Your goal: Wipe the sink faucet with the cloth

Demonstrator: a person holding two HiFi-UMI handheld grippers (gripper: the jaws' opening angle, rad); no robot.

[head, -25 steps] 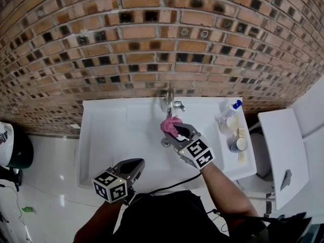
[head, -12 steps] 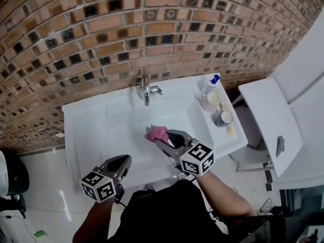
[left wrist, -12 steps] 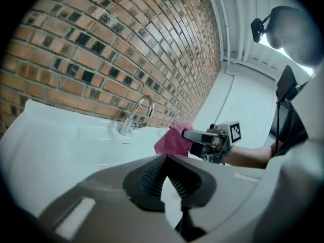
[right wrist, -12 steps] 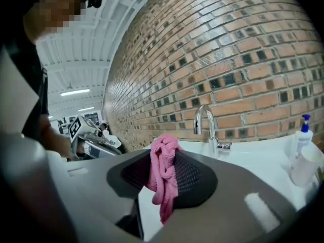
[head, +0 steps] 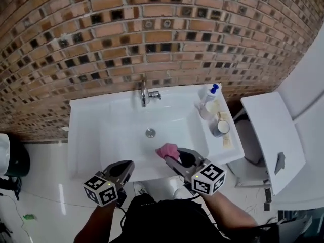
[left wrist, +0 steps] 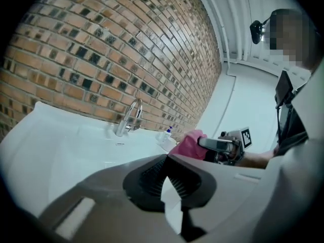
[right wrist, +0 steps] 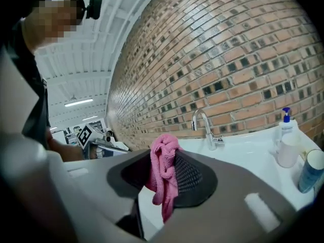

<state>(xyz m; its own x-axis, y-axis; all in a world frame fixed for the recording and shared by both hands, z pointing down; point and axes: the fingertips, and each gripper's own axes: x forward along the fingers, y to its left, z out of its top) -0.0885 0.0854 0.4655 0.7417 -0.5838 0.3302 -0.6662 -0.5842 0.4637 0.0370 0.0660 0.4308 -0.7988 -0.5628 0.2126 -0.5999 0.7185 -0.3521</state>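
White sink (head: 81,135) under a brick wall (head: 152,34) fills my head view, with pale tiled floor (head: 45,186) to its left.

Nearest to me, my left gripper (head: 127,165) hangs at the front rim of the sink, left of centre. In its own view the jaws meet at the tips with nothing between them. It sits at much the same place along the rim as it did a second ago.

Just to its right, my right gripper (head: 171,157) is clamped on the cloth (head: 167,150). In its own view the pink fabric bunches up above the pads and a tail of it hangs down between them. This is the big change. A second ago the cloth was up against the base of the faucet (head: 144,92). Half a second ago it was over the middle of the basin, beside the drain (head: 150,132). Now it is at the near edge of the basin, well apart from the faucet, and the drain lies uncovered between them.

Farther back, the faucet stands upright at the rear rim, curving toward the basin. On the right ledge are a pump bottle (head: 210,96) with a blue top and a cup (head: 220,128).
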